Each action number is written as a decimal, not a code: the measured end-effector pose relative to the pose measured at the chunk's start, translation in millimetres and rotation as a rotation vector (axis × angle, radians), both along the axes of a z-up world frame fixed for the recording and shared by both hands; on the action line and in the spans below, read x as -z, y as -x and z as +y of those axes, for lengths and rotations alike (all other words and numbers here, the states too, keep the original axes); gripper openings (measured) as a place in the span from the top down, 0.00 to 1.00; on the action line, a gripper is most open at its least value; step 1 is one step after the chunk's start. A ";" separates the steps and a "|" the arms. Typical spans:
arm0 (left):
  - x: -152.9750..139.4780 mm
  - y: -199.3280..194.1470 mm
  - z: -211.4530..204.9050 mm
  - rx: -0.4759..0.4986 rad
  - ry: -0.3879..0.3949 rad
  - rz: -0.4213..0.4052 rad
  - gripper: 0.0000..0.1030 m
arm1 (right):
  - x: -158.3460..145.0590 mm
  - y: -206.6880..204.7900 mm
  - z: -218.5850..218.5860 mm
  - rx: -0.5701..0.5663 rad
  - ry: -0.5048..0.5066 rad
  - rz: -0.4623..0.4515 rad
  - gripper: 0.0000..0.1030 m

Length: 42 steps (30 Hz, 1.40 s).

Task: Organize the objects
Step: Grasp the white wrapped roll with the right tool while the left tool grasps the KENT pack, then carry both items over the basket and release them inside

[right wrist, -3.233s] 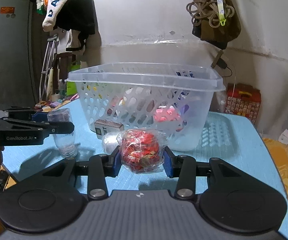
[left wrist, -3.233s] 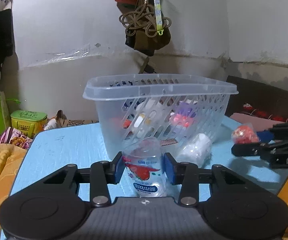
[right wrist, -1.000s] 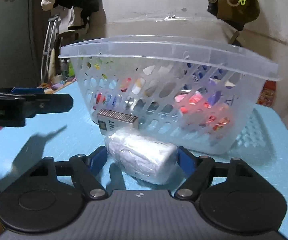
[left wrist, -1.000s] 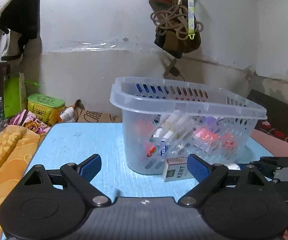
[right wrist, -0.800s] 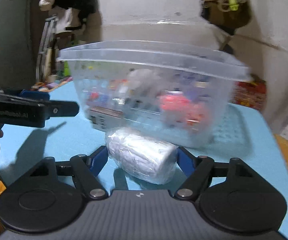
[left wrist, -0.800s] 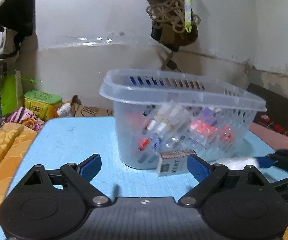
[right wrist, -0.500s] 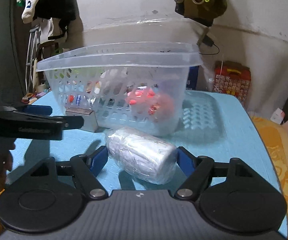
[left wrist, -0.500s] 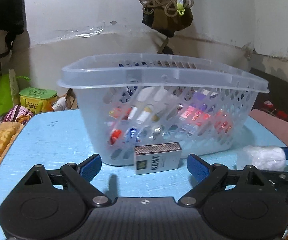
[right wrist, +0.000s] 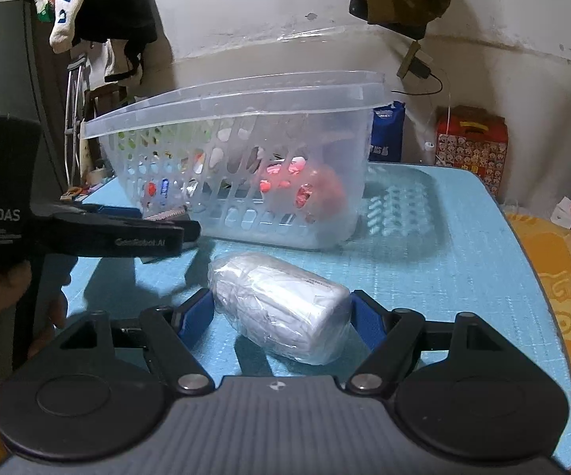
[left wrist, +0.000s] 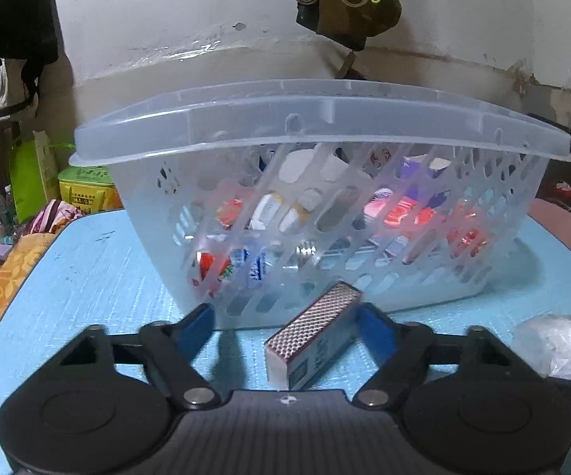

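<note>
Nearest thing in the left wrist view was the left gripper (left wrist: 285,324), jaws spread wide and holding nothing, with the little Kent box (left wrist: 312,336) lying on the blue table (left wrist: 87,277) between the pads. Its long axis ran diagonally, near end toward the camera and far end angled up and right, almost touching the right pad while the left pad (left wrist: 196,326) had a clear gap. I'd guess a straight squeeze would twist the box rather than pinch it flat.

The right gripper (right wrist: 281,316) was similarly open around the white wrapped bundle (right wrist: 281,308), which also lay slantwise across the gap. Both pads looked right at its ends, but I couldn't tell if they were actually pressing.

Just beyond both sat the clear perforated basket (left wrist: 325,118), already stuffed with packets. The box's far end was practically against its wall.
</note>
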State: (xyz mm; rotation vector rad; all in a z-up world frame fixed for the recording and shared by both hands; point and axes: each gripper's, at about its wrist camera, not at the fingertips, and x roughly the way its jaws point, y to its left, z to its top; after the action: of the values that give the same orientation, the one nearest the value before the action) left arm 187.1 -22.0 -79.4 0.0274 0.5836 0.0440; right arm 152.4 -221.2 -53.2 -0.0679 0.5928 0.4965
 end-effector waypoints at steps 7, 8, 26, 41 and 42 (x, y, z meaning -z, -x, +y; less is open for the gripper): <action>2.1 6.4 27.6 0.013 0.053 0.014 0.81 | 1.3 1.4 8.0 -0.013 0.002 0.005 0.25; 2.6 8.0 30.6 0.013 0.045 0.012 0.80 | 1.4 2.1 10.8 -0.015 0.007 0.005 0.25; 0.9 45.9 41.5 0.107 0.000 -0.046 0.82 | 0.1 8.7 45.0 -0.049 0.055 -0.003 0.25; -23.3 76.5 37.6 0.193 0.043 -0.141 0.82 | -27.3 19.8 33.9 -0.058 -0.001 -0.083 0.25; -25.3 78.5 38.9 0.196 0.047 -0.145 0.82 | -31.9 20.8 31.7 -0.059 -0.010 -0.088 0.25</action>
State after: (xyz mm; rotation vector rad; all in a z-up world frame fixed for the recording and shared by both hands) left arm 108.6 17.0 -54.1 0.0355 0.4343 -0.1573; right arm 131.5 -189.5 -21.4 -0.0974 0.5032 0.5506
